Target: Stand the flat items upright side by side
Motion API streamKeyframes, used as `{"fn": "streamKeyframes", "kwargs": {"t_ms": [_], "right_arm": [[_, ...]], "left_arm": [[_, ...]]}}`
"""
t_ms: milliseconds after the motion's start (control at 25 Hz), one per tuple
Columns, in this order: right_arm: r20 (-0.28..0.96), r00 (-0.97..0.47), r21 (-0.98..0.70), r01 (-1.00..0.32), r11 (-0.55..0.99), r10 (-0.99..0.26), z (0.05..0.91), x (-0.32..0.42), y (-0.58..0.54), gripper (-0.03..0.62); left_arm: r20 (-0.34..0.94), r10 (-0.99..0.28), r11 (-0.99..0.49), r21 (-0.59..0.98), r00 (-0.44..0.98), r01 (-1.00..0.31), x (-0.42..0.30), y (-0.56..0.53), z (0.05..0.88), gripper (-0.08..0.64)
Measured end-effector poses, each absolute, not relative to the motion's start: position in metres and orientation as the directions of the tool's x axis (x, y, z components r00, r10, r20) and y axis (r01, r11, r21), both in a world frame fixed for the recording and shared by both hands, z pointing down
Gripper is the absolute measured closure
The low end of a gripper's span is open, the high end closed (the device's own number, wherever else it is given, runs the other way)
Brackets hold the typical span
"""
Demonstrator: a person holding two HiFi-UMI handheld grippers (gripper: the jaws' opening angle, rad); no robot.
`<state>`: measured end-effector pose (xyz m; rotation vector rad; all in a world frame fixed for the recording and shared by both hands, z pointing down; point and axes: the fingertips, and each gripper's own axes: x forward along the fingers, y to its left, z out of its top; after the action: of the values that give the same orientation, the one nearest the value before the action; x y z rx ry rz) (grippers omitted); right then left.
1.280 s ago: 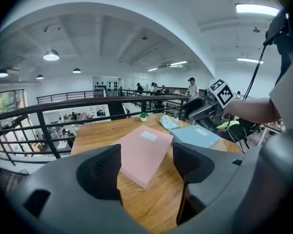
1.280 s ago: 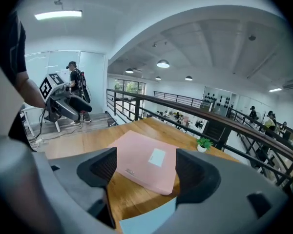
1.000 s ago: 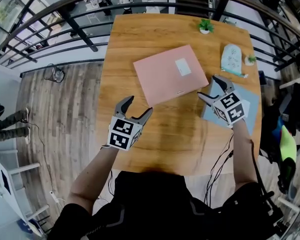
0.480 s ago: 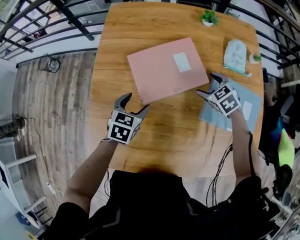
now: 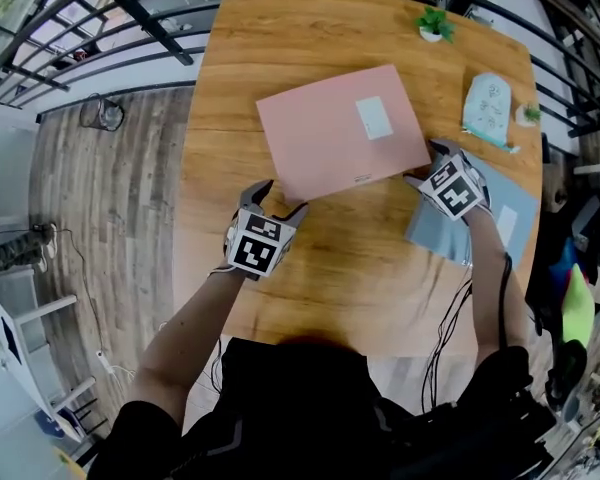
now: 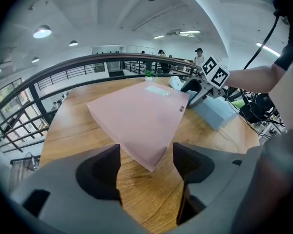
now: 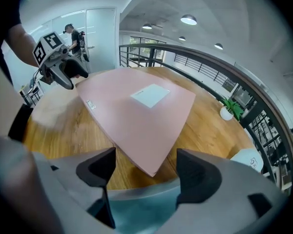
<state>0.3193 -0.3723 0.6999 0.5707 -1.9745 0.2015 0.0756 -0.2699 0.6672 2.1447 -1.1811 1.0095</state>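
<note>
The pink folder [image 5: 340, 133] lies flat in the middle of the table [image 5: 225, 78]. The left gripper [image 5: 282, 200] sits at its near left corner, jaws wide apart, the corner poking between them unclamped (the right mirrors it). The right gripper [image 5: 423, 164] straddles the near right corner, gripping nothing, above a blue folder [image 5: 502, 230].

Both in shot now: left gripper [image 5: 280, 199] and right gripper [image 5: 424, 164], each a moulded grey body with two curved grey jaws faced with black pads [image 6: 98, 172]. Behind the jaws each carries a white cube [image 5: 256, 251] printed with black square markers. The person wears a black top [image 5: 310, 408] with short black sleeves [image 6: 289, 52], and thin black cables [image 6: 266, 35] trail from the right gripper.
</note>
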Motion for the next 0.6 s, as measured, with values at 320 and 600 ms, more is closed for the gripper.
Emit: {"fn": "streamKeyframes", "kwargs": {"t_ms": [320,600], "right_arm": [[0.898,-0.33,0.132,-0.43,0.893,-0.292,0.717,0.317,-0.377,0.206],[0.9,-0.292,0.202,-0.377,0.904,-0.323,0.719,0.319,-0.377,0.221]], "left_arm": [[0.811,-0.473,-0.51,0.065,0.343,-0.858,0.074,-0.274,0.681,0.224],[0.799,-0.485,-0.521,0.062,0.355,-0.852,0.08,-0.275,0.682,0.224]]}}
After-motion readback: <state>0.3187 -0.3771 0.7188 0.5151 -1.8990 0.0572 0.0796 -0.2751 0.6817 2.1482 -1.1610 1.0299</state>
